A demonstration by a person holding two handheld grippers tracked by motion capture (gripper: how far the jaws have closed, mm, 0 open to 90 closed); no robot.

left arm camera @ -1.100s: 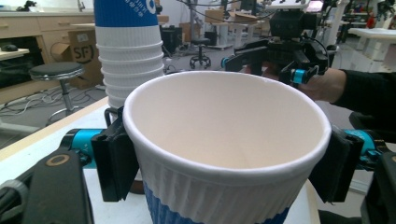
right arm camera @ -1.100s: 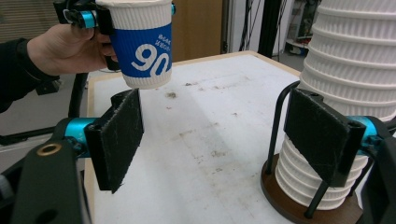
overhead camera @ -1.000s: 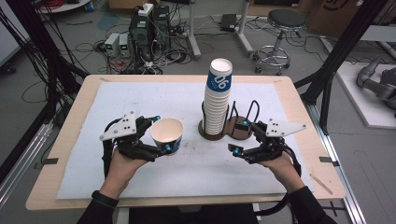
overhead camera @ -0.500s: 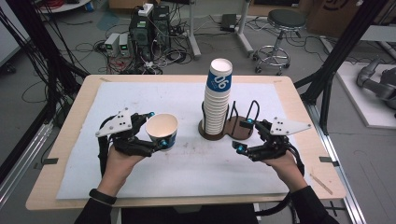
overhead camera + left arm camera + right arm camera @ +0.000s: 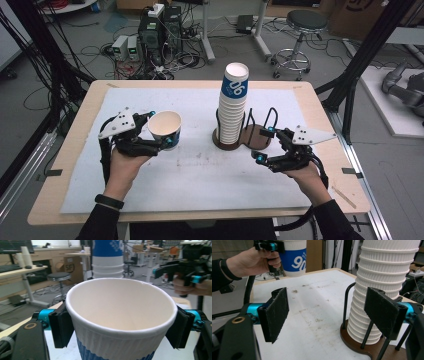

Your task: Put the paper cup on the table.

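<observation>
High view: your left gripper clamps a single cup, mouth up and tipped a little toward you, held above the white mat left of the stack. In the left gripper view both black pads press the ribbed wall just under the rim, one on each side, so the jaws are closed on it.

Your right gripper hangs low over the mat, just right of the holder, jaws spread wide with nothing between them. In the right gripper view the stack of nested cups stands upright in the wire holder on its brown base, just beyond the right-hand pad and not touching it. The held cup shows there at upper left, well clear of the mat.
</observation>
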